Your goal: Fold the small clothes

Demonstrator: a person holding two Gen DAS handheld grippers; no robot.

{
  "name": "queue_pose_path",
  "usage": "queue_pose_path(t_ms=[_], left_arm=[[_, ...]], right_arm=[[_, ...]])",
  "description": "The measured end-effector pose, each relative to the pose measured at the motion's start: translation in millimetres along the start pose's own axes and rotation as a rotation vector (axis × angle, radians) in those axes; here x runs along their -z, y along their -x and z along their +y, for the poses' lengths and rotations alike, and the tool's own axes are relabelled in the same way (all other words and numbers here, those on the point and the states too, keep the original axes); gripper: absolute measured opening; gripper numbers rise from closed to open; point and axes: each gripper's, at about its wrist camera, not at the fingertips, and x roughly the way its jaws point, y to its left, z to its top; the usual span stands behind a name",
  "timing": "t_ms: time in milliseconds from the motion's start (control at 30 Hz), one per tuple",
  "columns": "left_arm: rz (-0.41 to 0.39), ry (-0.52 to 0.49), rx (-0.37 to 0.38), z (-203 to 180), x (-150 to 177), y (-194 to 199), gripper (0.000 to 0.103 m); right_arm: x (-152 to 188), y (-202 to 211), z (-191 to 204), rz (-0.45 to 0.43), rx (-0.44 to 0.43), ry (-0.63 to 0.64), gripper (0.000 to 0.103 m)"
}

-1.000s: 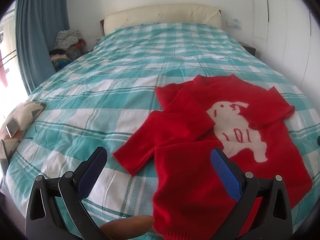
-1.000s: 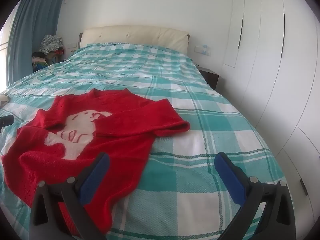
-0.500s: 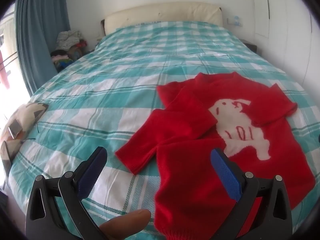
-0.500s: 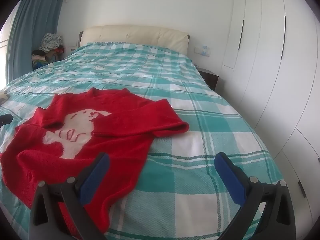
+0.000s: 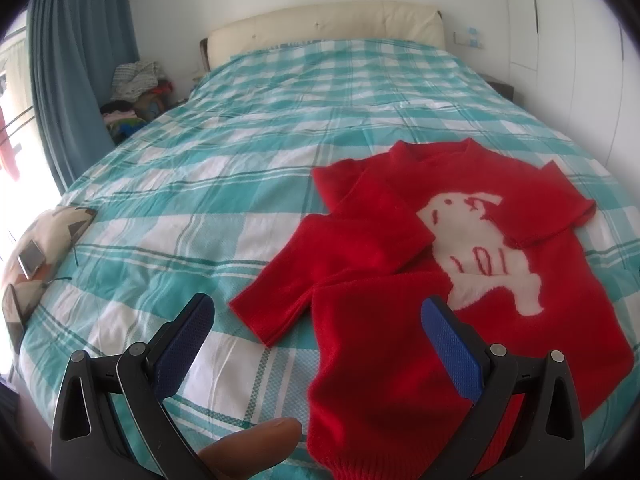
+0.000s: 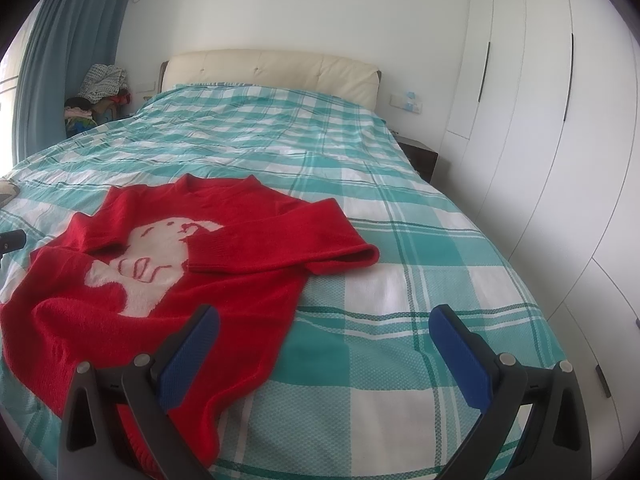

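both jaws wide over a red sweater on the bed

the left gripper (image 5: 318, 314) has its jaws spread wide with nothing between them. its right blue pad sits over the lower hem part of the red sweater (image 5: 400, 280), its left pad over bare bedspread. a fingertip (image 5: 256, 442) shows below the jaws. just ahead of the jaws one sleeve is folded in across the chest, its cuff pointing toward the left pad. farther left, at the bed's edge, lies a patterned pillow (image 5: 48, 236) with a phone (image 5: 30, 258) resting on it.

the right gripper (image 6: 324, 318) is likewise wide and empty. its left pad overlaps the sweater (image 6: 224, 308) body; its right pad is over the checked bed (image 6: 400, 300). ahead of the jaws the other sleeve is folded across the white animal figure, cuff pointing right. beyond are the cream headboard (image 6: 272, 66) and white wardrobe doors (image 6: 532, 92) on the right.
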Motion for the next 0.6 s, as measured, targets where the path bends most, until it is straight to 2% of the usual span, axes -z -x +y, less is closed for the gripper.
queue_pose_path(t_ms=[600], left_arm=[[0.005,-0.005,-0.001,-1.1,3.7,-0.3,0.103]], right_arm=[[2.1,-2.8,6.6,0.009,-0.008,0.018,0.103]])
